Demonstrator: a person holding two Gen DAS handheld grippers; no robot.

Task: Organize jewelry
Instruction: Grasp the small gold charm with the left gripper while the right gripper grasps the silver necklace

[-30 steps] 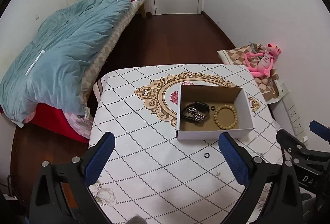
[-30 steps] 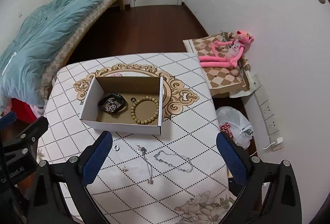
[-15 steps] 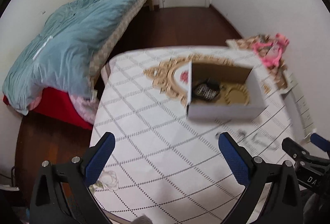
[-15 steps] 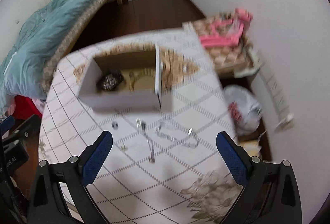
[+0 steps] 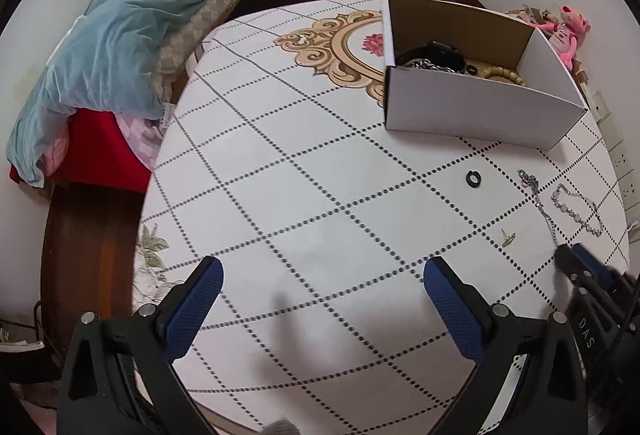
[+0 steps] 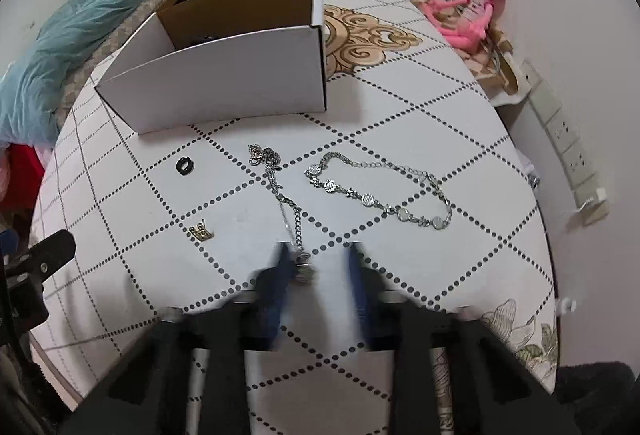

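A white cardboard box point(image 5: 472, 103) point(image 6: 224, 75) stands on the table and holds a black watch point(image 5: 438, 53) and a wooden bead bracelet point(image 5: 502, 73). On the cloth in front of it lie a black ring point(image 6: 184, 165) point(image 5: 473, 179), a silver pendant chain point(image 6: 280, 191) point(image 5: 538, 195), a silver link bracelet point(image 6: 380, 195) point(image 5: 578, 209) and a small gold earring point(image 6: 202, 231) point(image 5: 508, 237). My right gripper point(image 6: 318, 263) is low over the table, jaws narrowed and blurred around the chain's pendant end. My left gripper point(image 5: 322, 287) is wide open and empty above the cloth.
The table point(image 5: 280, 195) has a white diamond-patterned cloth with a gold medallion point(image 5: 340, 43). A bed with a blue duvet point(image 5: 132, 23) is at the left. A pink plush toy point(image 6: 476, 11) and wall sockets point(image 6: 568, 143) are at the right.
Both grippers have dropped toward the table and moved closer to the jewelry. My right gripper's jaws have narrowed from wide open around the chain's pendant end.
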